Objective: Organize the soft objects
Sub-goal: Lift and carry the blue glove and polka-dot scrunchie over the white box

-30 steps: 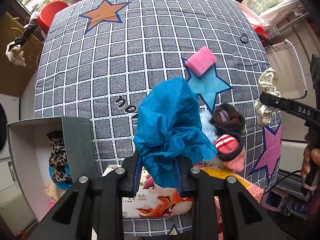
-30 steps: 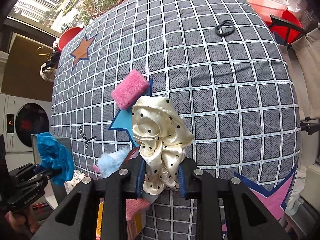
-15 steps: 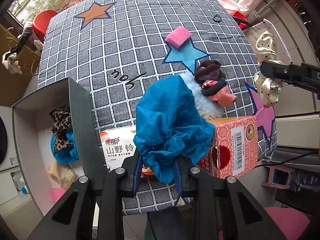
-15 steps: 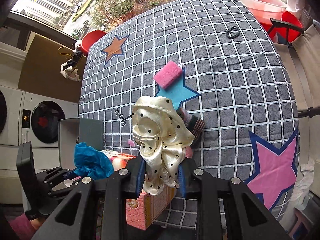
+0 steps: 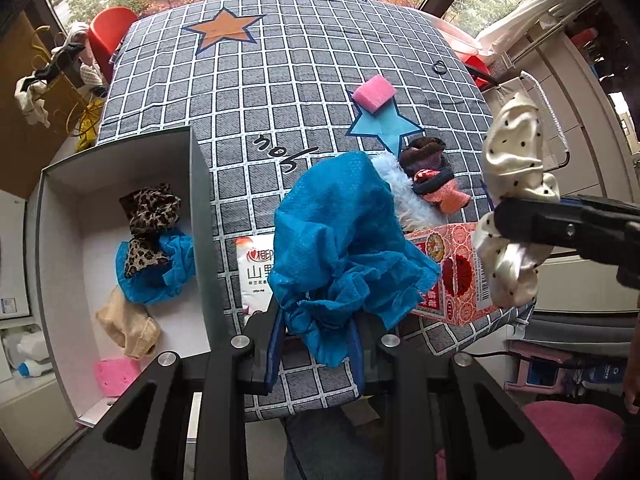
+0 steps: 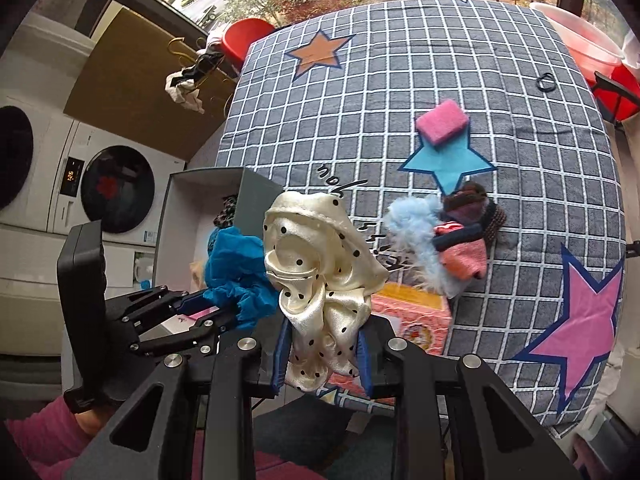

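My left gripper [image 5: 316,344] is shut on a crumpled blue cloth [image 5: 344,248] and holds it above the table's near edge, just right of the open grey box [image 5: 200,216]. It also shows in the right wrist view [image 6: 208,316]. The box holds a leopard-print scrunchie [image 5: 150,208], another blue cloth [image 5: 160,272], a beige piece [image 5: 128,328] and a pink piece [image 5: 114,374]. My right gripper [image 6: 322,354] is shut on a cream polka-dot scrunchie [image 6: 320,268], held above the near edge. A pink sponge [image 5: 374,94] and a pile of socks and fluffy items [image 5: 430,184] lie on the table.
A red patterned tissue box [image 5: 452,276] and a white printed packet [image 5: 256,272] lie at the near edge of the checked tablecloth [image 5: 280,80]. A black hair tie [image 5: 439,68] lies far right. Washing machines [image 6: 100,192] stand left of the table.
Both grippers have pulled back from the table and shifted left with their loads. The grey box has come further into view, and its inside now shows fully.
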